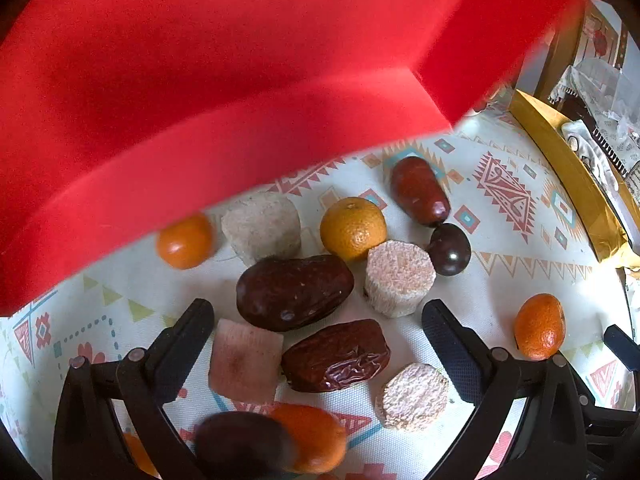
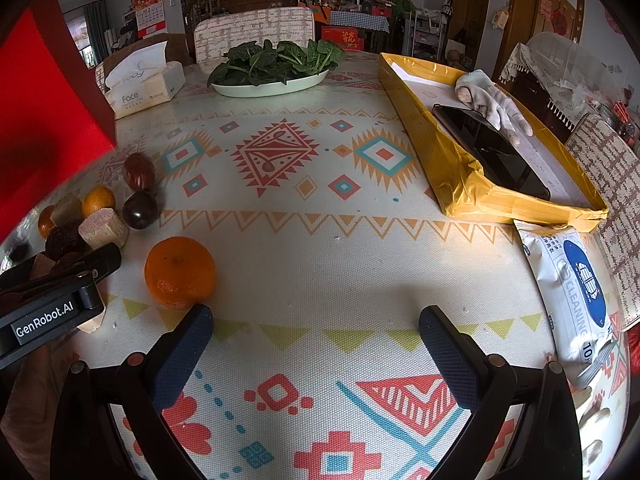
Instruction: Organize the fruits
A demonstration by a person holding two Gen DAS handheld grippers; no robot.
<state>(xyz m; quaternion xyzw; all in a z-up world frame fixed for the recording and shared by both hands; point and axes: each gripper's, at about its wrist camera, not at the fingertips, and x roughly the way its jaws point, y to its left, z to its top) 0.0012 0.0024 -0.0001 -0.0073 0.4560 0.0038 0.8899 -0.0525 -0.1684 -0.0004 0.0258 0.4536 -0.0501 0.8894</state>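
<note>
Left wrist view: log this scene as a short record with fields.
surface: patterned tablecloth
fruit pile: oranges, dark dates and pale cut chunks, loose on the cloth
between the fingers: wrinkled date, pink chunk
apart from pile: lone orange, near the right gripper
left gripper: open, holding nothing
right gripper: open, holding nothing
backdrop: red box

Blurred dark fruit [image 1: 244, 446] at frame bottom

Matt printed cloth on the worktop [image 2: 320, 240], glossy wrinkled date [image 1: 336, 356] between the left gripper [image 1: 318, 344] fingers, dimpled shiny orange [image 2: 179, 272] just beyond the right gripper [image 2: 316, 344], rough-pored pale cylinder [image 1: 400, 278], glossy yellow box [image 2: 460, 176].
</note>
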